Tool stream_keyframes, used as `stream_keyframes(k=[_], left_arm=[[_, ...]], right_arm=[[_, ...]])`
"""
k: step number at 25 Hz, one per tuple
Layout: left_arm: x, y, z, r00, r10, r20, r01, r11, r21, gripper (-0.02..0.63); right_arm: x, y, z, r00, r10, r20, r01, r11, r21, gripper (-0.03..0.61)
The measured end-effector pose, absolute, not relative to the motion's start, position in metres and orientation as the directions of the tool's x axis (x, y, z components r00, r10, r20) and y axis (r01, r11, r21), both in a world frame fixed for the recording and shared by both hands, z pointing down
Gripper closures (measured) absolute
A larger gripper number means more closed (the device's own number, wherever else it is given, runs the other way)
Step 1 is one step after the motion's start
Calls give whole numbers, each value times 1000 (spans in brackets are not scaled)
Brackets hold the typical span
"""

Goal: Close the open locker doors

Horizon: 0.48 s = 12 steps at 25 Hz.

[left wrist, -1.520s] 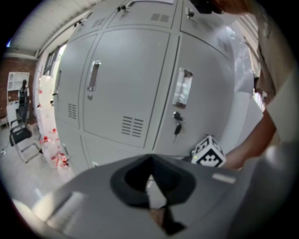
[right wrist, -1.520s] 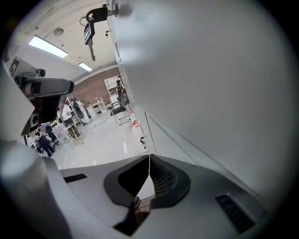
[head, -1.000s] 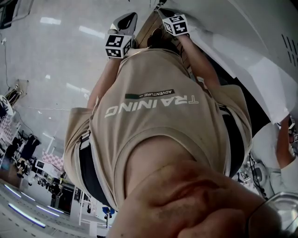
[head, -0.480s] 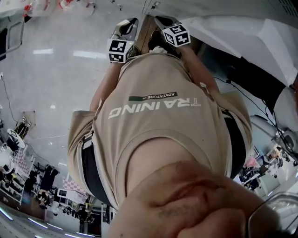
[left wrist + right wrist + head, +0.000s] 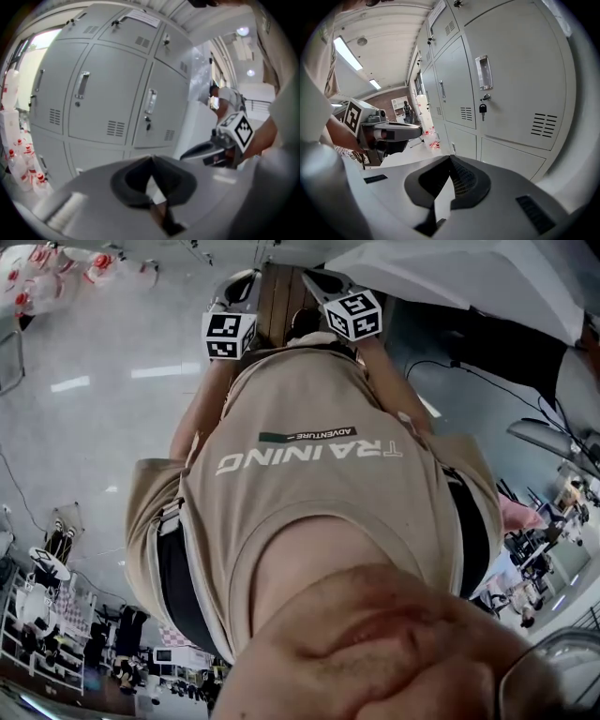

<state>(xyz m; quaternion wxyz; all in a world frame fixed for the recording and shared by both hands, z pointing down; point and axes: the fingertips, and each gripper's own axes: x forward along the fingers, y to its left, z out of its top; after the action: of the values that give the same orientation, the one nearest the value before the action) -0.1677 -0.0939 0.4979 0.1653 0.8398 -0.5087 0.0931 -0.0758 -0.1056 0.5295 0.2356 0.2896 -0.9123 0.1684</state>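
Note:
Grey locker doors (image 5: 112, 89) fill the left gripper view; every door seen there lies flush with its frame. In the right gripper view the locker doors (image 5: 506, 84) also lie shut, one with a recessed handle and a key (image 5: 483, 109) hanging in its lock. My left gripper (image 5: 151, 158) is shut with nothing in it, a stretch away from the doors. My right gripper (image 5: 450, 157) is shut too, and empty. In the head view both are held out before the person's chest, left gripper (image 5: 239, 287) beside right gripper (image 5: 323, 282).
Red-capped bottles (image 5: 18, 154) stand on the floor by the lockers' left end, also seen as bottles (image 5: 431, 138) in the right gripper view. A person (image 5: 220, 98) stands further along the row. A white panel (image 5: 469, 277) lies at the head view's top right.
The head view has swung: the white panel slid away to the upper right, and floor and bottles came in at upper left. Both grippers stay together before the chest.

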Motion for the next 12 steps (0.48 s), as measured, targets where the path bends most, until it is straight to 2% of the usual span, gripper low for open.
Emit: stream_keyframes(k=[6,12], left_arm=[[-151,-89,478,466,-830,307,-885,-444,141,614],[-141,-94,419,449,-867,216,-893,-446,64,614]], right_arm=[[-66,-96,497,-744,-500,444,-604,787,-125,565],[-47,-101,422,-776,-570,269,-601,798,-44,565]])
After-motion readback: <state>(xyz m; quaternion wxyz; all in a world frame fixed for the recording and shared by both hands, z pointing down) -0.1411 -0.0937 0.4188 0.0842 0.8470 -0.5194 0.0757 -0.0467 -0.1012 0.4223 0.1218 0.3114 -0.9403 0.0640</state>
